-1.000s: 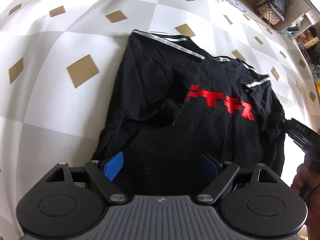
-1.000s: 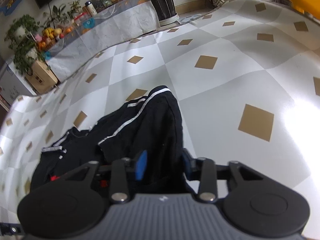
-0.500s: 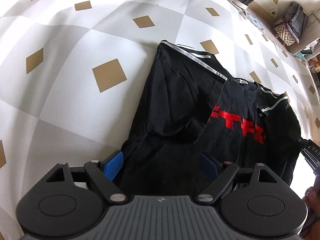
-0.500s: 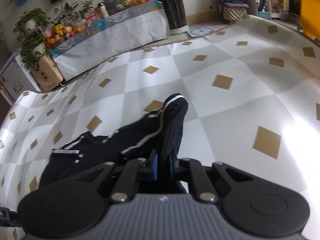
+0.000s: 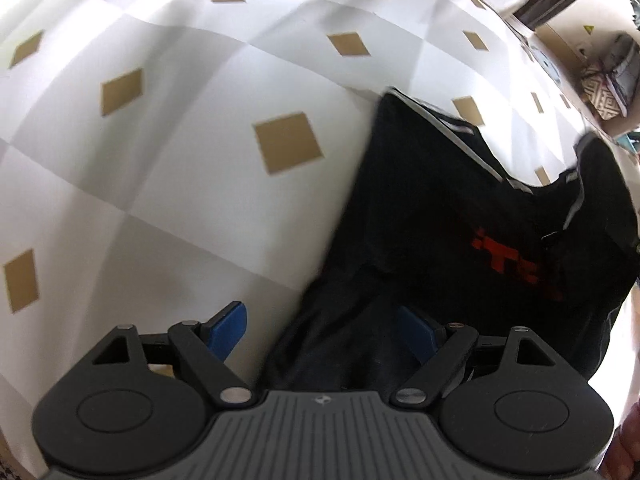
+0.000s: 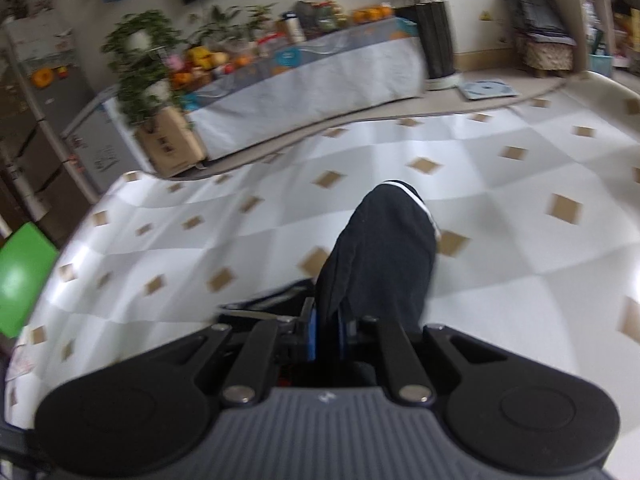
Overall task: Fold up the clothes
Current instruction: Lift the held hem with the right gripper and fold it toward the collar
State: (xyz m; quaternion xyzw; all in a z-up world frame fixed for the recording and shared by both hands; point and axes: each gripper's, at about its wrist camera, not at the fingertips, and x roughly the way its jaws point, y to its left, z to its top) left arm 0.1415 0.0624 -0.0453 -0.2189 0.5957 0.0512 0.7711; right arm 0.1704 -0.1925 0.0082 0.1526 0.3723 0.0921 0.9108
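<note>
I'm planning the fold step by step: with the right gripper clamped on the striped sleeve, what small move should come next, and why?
Probably carry the right gripper inward over the black T-shirt with red lettering and lay its white-striped sleeve across the chest. The sleeve hangs lifted off the checked floor mat, and the open left gripper holds nothing.

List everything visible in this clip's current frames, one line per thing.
T-shirt: one, black, red print, white-striped sleeves, on the patterned cloth, one sleeve lifted.
Patterned cloth: one, white-grey with tan diamonds, under the shirt.
Long table: one, pale cover, far wall, with fruit and plants.
Cardboard box: one, brown, beside the table.
Left tool: open, blue pads, over the shirt's hem.
Right tool: shut on the sleeve.
</note>
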